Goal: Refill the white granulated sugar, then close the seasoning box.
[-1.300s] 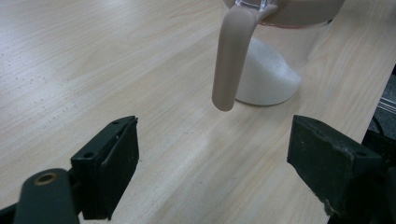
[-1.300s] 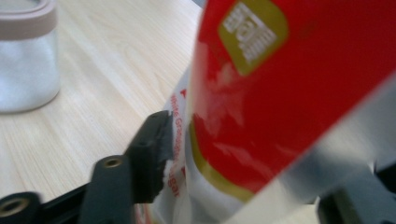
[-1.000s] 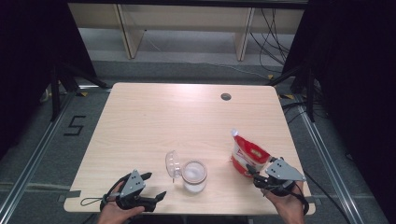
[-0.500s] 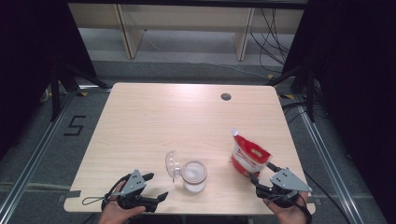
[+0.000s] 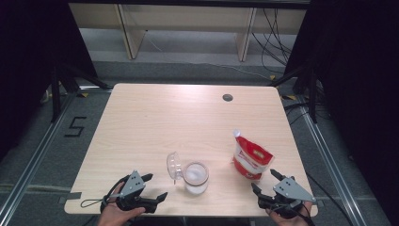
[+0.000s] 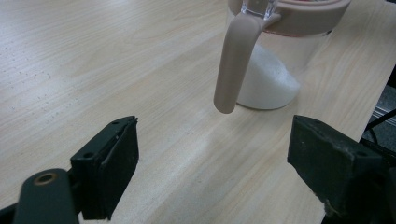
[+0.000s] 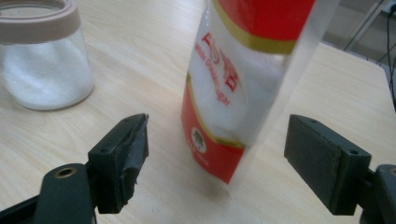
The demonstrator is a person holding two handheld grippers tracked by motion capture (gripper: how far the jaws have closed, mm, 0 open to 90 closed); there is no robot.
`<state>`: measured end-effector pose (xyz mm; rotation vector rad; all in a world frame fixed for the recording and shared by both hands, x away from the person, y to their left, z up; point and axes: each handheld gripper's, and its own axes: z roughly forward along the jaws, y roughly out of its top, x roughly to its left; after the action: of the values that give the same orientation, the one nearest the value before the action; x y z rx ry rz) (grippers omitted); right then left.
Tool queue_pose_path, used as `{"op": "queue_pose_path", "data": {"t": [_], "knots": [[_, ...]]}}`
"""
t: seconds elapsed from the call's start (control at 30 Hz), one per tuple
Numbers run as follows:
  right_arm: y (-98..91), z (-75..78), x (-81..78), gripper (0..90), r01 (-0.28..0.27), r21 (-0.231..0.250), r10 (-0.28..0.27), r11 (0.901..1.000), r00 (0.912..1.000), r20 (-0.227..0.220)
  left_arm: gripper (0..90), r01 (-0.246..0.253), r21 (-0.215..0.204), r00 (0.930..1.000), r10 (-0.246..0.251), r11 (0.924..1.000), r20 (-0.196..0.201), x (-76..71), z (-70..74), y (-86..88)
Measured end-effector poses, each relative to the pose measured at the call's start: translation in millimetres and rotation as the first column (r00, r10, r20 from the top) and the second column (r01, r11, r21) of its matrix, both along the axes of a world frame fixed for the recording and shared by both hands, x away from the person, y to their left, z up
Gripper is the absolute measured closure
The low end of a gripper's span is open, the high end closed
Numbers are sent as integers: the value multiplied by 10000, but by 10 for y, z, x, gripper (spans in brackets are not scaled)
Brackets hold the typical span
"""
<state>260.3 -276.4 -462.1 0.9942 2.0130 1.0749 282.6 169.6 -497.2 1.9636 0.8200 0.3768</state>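
Right gripper (image 5: 266, 182) near the table's front edge, jaws just opened wide, nothing pinched. Sugar pouch (image 5: 251, 157) stands free just ahead of it, apart from the pads. Glass jar (image 5: 195, 177) sits part-filled, lid flipped open. Left gripper (image 5: 155, 187) agape, idle. Likely next: close that lid.

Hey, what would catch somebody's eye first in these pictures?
The red-and-white sugar pouch stands upright near the table's right front. Left of it sits a glass jar part-filled with white granules, its clear lid swung open. An open hand-held gripper waits at each front corner, left and right.
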Motion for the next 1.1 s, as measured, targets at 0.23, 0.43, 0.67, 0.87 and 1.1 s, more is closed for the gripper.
{"op": "queue_pose_path", "data": {"t": [0.23, 0.43, 0.67, 0.87, 1.1], "knots": [[-5, -51, -97, 235, 137, -136, -141, 9998, 9994, -320, 161, 5, -27, 10000, -4, 10000, 17, -2, 1, -10], [20, -69, -136, 245, -55, -485, 40, 9988, 9995, -307, 161, -167, 93, 9998, 166, 9998, 51, 18, -1, 3], [27, -109, -111, 247, -187, -807, 168, 9966, 9996, -240, 163, -357, -89, 9993, 357, 9993, -98, 24, 14, 13], [25, -117, -106, 249, -212, -818, 196, 9964, 9996, -203, 377, 194, -196, 9998, -196, 9996, -107, 5, 28, -6], [65, -91, -104, 253, -305, -846, 292, 9959, 9994, -167, 719, 652, -115, 9968, -646, 9978, 474, -71, 49, 19]]}}
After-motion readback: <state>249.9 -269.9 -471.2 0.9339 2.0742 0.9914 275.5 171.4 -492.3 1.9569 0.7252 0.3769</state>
